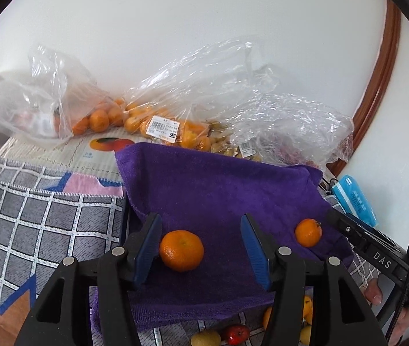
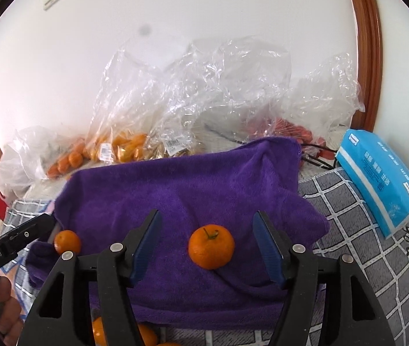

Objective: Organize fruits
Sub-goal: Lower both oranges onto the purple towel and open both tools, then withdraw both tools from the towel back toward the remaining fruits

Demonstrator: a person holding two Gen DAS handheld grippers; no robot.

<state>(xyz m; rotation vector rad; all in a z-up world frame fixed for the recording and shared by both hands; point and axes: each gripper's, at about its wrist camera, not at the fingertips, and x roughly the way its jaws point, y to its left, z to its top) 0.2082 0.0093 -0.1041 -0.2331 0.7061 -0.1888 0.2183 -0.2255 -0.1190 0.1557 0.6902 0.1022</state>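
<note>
Both hand-held grippers are standing part open over the purple towel (image 1: 218,190), and neither is gripping anything.

Left hand-held gripper (image 1: 201,248): a mandarin (image 1: 181,250) is lying on the towel between the jaws, right up against the left pad; whether it's touching I can't tell. The right pad is standing well clear.

Right hand-held gripper (image 2: 207,245): a 2nd mandarin (image 2: 211,246), stem up, is sitting on the towel approx. centred between the jaws w/ gaps on both sides.

Judgement: each fruit is looking set down, not held. To do this step well: be pulling each gripper away w/o a pad brushing the fruit, esp. the left one, since the round fruit is likely to roll on the soft, rumpled cloth. Keep the two spaced apart as they are.

Count:
- mandarins on the towel: 2, one per gripper
- clear plastic bags (image 2: 192,95) at the back by the wall: approx. 3–4, overlapping, so not sure; at least 2 are holding orange fruit, one reddish fruit
- loose fruit in front of the towel's near edge: several, incl. a red one (image 1: 236,334) and a yellow one (image 1: 205,338); part hidden, no exact no.
- blue tissue pack (image 2: 383,178): 1, on the checked cloth (image 2: 377,256) to the right
</note>
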